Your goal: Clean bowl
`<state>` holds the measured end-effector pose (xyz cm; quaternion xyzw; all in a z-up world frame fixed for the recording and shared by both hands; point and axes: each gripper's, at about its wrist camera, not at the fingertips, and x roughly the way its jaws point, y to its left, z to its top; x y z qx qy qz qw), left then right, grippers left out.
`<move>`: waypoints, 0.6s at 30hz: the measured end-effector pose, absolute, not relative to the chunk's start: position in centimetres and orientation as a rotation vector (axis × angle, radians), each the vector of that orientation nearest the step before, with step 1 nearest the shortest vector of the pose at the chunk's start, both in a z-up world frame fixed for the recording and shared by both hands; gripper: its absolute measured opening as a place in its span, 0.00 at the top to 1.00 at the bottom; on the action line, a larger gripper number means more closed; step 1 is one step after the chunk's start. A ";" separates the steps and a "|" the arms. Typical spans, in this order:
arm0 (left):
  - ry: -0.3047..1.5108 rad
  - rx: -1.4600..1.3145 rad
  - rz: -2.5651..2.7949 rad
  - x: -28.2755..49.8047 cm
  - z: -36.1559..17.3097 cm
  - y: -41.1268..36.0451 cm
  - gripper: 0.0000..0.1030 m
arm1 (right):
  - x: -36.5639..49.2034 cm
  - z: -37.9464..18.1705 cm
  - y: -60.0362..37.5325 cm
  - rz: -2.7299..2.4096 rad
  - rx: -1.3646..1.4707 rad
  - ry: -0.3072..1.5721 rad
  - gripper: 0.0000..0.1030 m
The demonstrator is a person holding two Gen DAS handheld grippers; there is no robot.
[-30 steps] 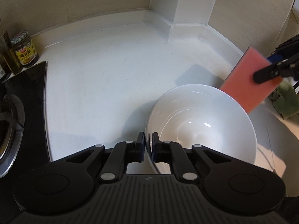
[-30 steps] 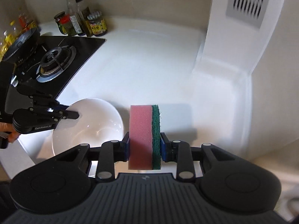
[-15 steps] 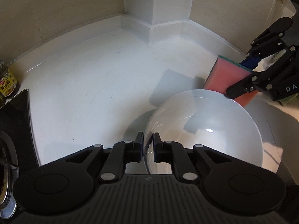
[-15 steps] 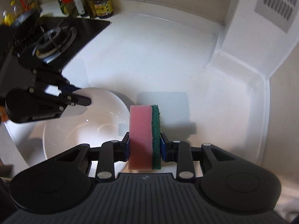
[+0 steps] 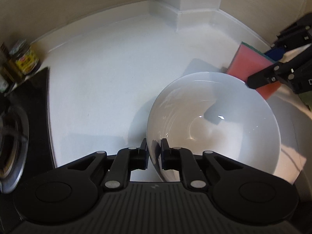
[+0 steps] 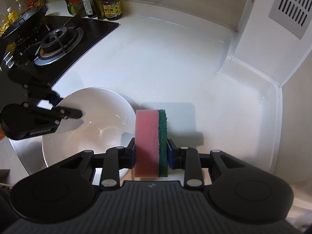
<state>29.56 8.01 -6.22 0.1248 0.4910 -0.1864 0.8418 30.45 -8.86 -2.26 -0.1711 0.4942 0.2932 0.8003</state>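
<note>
A white bowl (image 5: 214, 120) is held over the white counter, and it also shows in the right wrist view (image 6: 91, 124). My left gripper (image 5: 154, 155) is shut on the bowl's near rim, one finger inside and one outside. My right gripper (image 6: 151, 153) is shut on a pink sponge with a green scouring side (image 6: 151, 140). In the left wrist view the sponge (image 5: 251, 70) stands just beyond the bowl's far right rim, outside the bowl. The bowl looks empty.
A black gas hob (image 6: 56, 39) lies to the left, with a pan (image 6: 23, 21) on its far burner. Several jars and bottles (image 6: 93, 3) stand at the back wall. A white pillar with a vent (image 6: 273, 33) rises at the right.
The bowl has swung right in the left wrist view, bringing the jars and hob back in at the left. The sponge stays beside the bowl's far rim.
</note>
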 end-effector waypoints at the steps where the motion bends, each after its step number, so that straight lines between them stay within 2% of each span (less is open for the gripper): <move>1: 1.034 0.286 -0.411 29.9 -6.2 7.8 0.88 | 30.6 -2.3 -8.7 0.630 -0.381 1.056 0.74; 8: 1.001 0.395 -0.479 30.5 -6.2 7.0 0.85 | 31.4 -2.2 -7.9 0.637 -0.421 1.041 0.74; 18: 1.015 0.343 -0.427 30.8 -6.1 6.5 0.85 | 31.8 -2.4 -7.9 0.641 -0.415 1.034 0.74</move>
